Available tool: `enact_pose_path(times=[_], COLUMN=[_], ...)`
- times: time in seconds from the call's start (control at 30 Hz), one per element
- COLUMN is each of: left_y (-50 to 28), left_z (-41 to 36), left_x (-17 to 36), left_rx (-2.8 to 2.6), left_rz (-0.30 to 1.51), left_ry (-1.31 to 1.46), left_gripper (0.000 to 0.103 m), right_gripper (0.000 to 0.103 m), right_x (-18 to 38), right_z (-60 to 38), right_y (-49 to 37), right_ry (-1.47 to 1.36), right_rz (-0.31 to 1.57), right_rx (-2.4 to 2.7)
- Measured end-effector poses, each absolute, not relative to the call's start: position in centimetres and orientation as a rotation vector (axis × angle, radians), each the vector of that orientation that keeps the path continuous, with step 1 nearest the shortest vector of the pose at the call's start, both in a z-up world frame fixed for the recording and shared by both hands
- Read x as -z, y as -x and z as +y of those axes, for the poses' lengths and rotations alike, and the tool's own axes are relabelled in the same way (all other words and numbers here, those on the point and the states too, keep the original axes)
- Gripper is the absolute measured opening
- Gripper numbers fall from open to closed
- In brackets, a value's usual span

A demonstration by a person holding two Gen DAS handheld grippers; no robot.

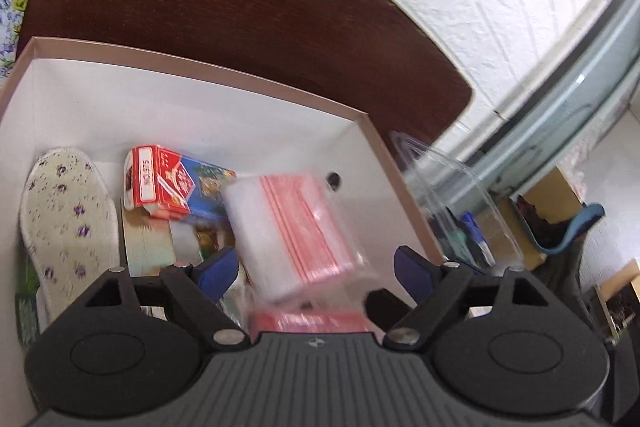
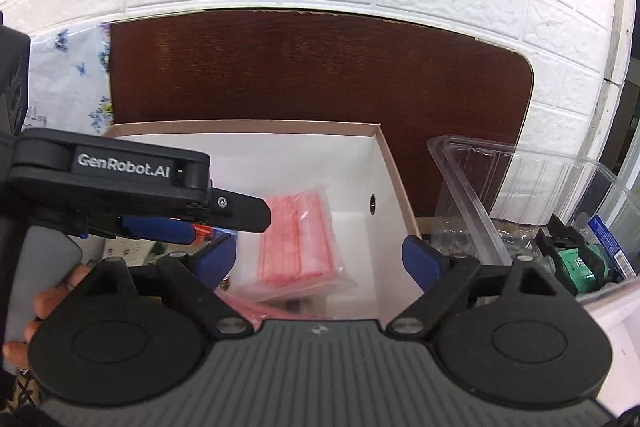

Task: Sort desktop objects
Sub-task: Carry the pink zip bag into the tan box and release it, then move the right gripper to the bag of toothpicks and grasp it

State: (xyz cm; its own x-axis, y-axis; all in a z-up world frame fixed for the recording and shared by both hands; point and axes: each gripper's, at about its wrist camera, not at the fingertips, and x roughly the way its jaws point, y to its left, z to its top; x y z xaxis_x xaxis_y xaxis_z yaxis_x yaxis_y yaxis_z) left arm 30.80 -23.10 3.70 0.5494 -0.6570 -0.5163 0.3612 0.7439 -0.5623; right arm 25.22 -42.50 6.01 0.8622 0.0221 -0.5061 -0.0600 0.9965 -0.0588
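Both grippers hovering wide open over the box

The left gripper (image 1: 316, 267) and right gripper (image 2: 320, 259) are standing spread, gripping nothing; one blurred stack of zip bags (image 1: 296, 235) is lying between the fingers, unpressed, inside the white box (image 1: 200, 83), beside one insole (image 1: 60, 223) and one card pack (image 1: 160, 183).

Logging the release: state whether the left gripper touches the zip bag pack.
Apart. The left wrist view shows the left gripper open, the zip bag pack between its fingers with gaps either side.

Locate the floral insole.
In the left wrist view, the floral insole lies inside the white box, along its left wall, left of the red carton.
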Motion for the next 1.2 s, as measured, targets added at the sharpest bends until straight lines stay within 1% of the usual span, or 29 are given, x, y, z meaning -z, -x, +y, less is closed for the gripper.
enact_pose_path(times=[0.13, 0.27, 0.57, 0.7, 0.8, 0.87, 1.0, 1.2], left_y=[-27.5, -23.8, -16.1, -12.0, -8.9, -7.6, -6.2, -4.8], left_z=[-23.2, -22.0, -18.0, -15.6, -14.0, -13.0, -10.9, -9.5], left_x=[-5.0, -6.3, -7.1, -6.7, -5.8, -4.6, -1.5, 2.4], left_rx=[0.628, 0.626, 0.568, 0.550, 0.565, 0.563, 0.556, 0.501], left_rz=[0.735, 0.676, 0.709, 0.676, 0.653, 0.673, 0.721, 0.734], left_ry=[0.315, 0.281, 0.265, 0.227, 0.204, 0.237, 0.310, 0.298], left_gripper=[0.088, 0.088, 0.088, 0.089, 0.090, 0.090, 0.090, 0.090], right_gripper=[0.088, 0.089, 0.089, 0.090, 0.090, 0.090, 0.090, 0.090], right_x=[-7.0, -8.3, -9.5, -9.1, -8.2, -7.3, -5.0, -0.7], right_z=[-41.1, -39.6, -34.9, -32.3, -30.0, -28.5, -26.4, -25.3], right_y=[-22.6, -19.3, -11.6, -8.2, -5.6, -4.2, -1.8, -0.7], right_ry=[0.075, 0.073, 0.091, 0.112, 0.122, 0.126, 0.142, 0.102], right_rz=[0.505, 0.470, 0.442, 0.446, 0.442, 0.441, 0.443, 0.515], right_rx=[-0.087, -0.118, -0.209, -0.274, -0.343, -0.378, -0.395, -0.394])
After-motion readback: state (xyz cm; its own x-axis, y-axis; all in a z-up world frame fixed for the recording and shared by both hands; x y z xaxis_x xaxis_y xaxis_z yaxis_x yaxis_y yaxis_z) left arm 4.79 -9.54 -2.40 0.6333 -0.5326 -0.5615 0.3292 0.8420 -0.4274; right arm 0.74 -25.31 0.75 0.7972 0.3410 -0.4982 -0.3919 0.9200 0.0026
